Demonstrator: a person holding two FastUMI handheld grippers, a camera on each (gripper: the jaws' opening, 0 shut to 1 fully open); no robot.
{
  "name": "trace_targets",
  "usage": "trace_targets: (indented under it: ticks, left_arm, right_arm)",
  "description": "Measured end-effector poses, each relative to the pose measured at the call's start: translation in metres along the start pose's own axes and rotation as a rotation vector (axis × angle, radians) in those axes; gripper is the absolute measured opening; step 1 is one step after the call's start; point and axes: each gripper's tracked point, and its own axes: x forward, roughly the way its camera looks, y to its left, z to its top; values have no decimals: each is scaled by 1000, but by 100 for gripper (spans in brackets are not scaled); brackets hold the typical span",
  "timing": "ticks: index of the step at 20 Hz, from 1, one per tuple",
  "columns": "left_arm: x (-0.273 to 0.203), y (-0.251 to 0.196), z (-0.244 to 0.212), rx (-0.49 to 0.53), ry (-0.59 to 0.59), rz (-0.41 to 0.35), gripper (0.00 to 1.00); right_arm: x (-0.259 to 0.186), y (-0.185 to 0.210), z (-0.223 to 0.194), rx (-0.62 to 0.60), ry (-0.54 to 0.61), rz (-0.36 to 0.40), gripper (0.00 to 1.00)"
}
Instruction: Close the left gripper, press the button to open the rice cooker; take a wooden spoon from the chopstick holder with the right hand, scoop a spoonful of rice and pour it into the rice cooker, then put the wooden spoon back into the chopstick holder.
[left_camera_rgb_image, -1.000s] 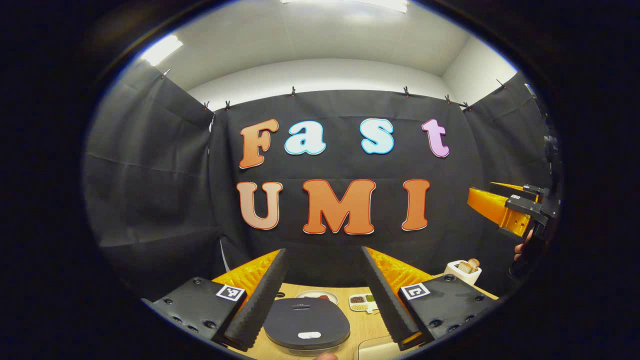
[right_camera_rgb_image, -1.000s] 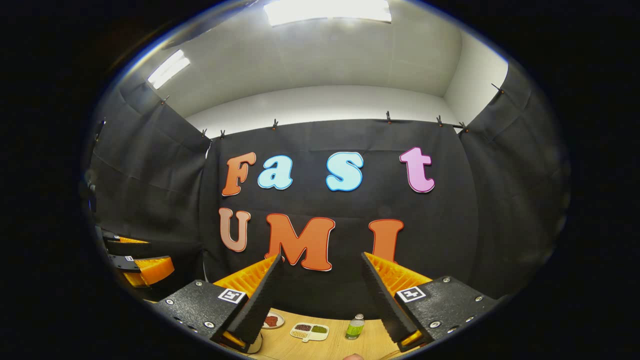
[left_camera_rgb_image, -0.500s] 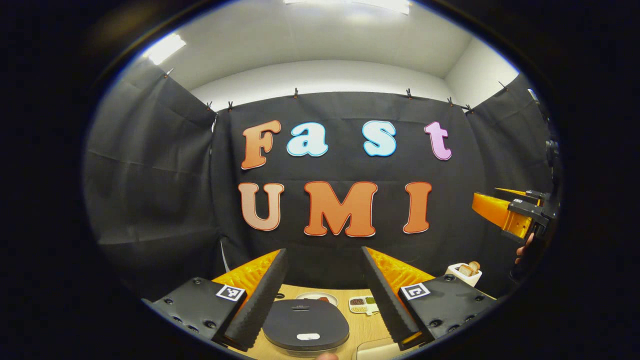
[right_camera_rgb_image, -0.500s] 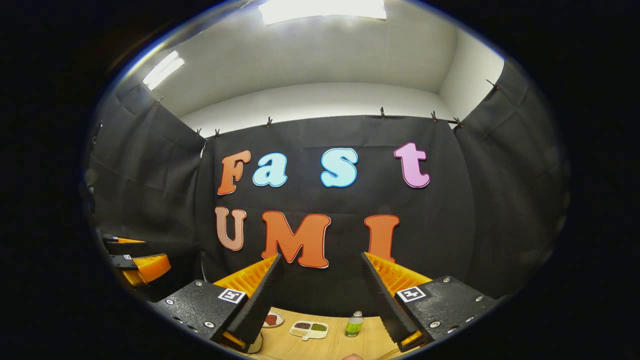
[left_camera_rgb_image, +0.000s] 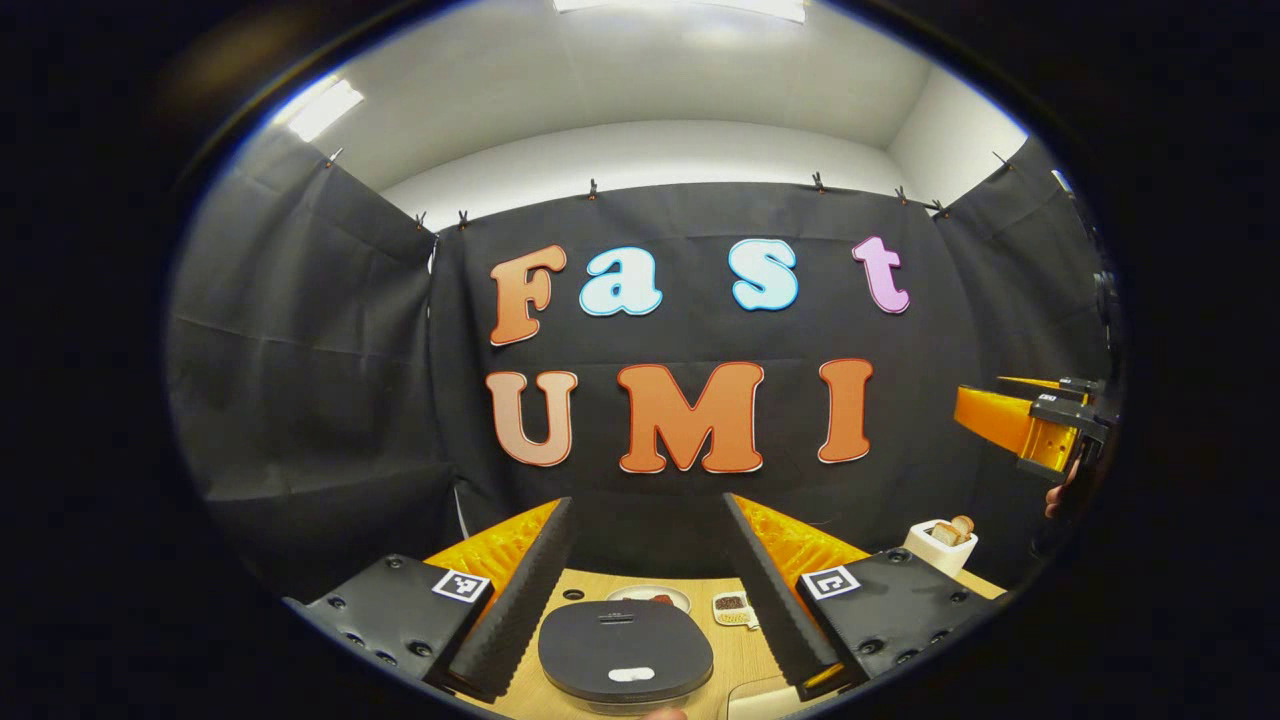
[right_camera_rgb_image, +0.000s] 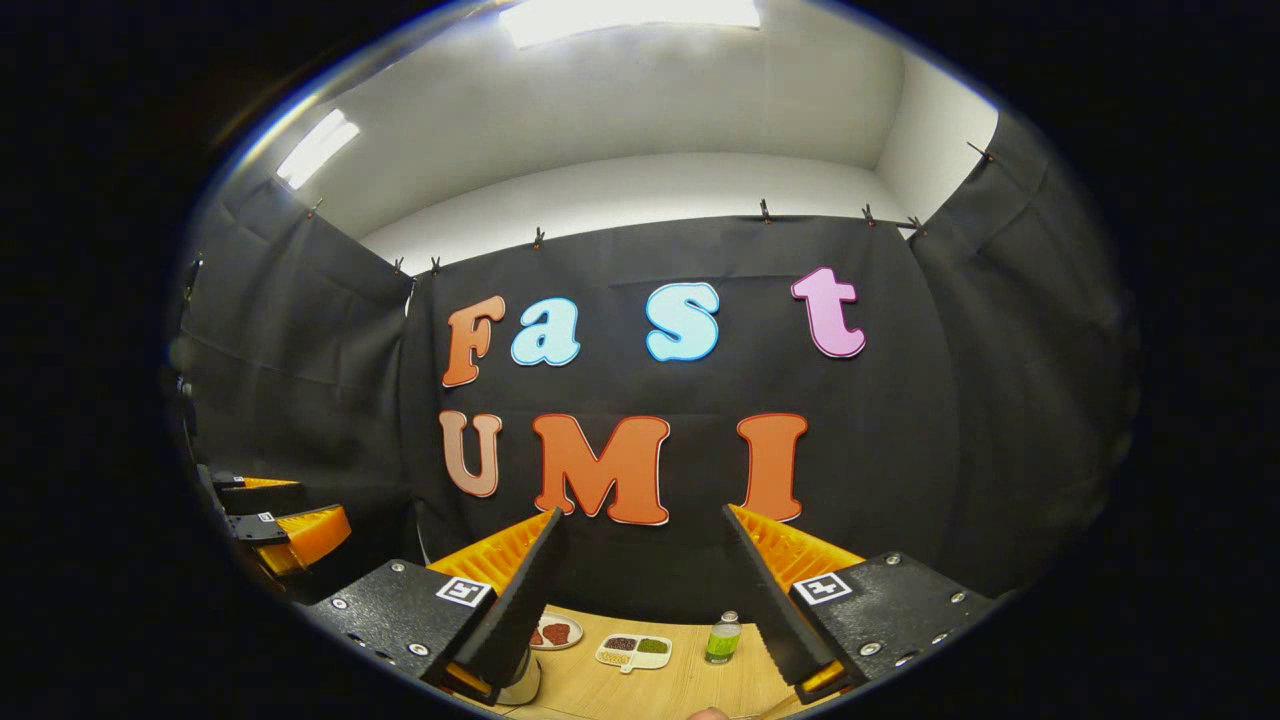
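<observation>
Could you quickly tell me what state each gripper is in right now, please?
Left gripper: open, holding nothing, above the closed rice cooker.
Right gripper: open, holding nothing, above the table.

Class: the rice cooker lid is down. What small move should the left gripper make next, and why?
Probably shut its fingers first: the left gripper is open, held above the closed rice cooker, whose pale button sits at the lid's near edge, unpressed.
</observation>
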Motion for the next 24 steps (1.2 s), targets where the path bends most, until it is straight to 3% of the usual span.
trace_targets:
  ticks: [6, 10, 11, 13, 15, 20, 21, 22, 24]
  left_arm:
    - [6, 14, -11, 5, 45, 41, 94]
    - [13, 13, -32, 29, 116, 40, 45]
    - [14, 21, -37, 36, 139, 75, 33]
    - [18, 24, -69, 13, 246, 63, 9]
    - [17, 31, -94, -8, 352, 90, 6]
    - [22, 40, -153, -12, 586, 77, 4]
    - [23, 41, -160, -16, 620, 70, 0]
    - [27, 43, -168, -19, 661, 68, 5]
    - [33, 45, -181, -25, 731, 63, 5]
  right_arm:
    - [0, -10, -1, -10, -2, -34, 94]
    - [1, -11, -6, -5, 14, -39, 94]
    - [1, -12, -8, -6, 17, -43, 94]
    - [1, -15, -11, -12, 25, -57, 94]
    - [3, -17, -12, -12, 25, -64, 94]
    - [6, -23, -25, -6, 55, -79, 94]
    - [6, -25, -28, -4, 62, -83, 94]
    - [7, -27, -31, -5, 69, -89, 94]
    - [7, -33, -37, -6, 82, -105, 94]
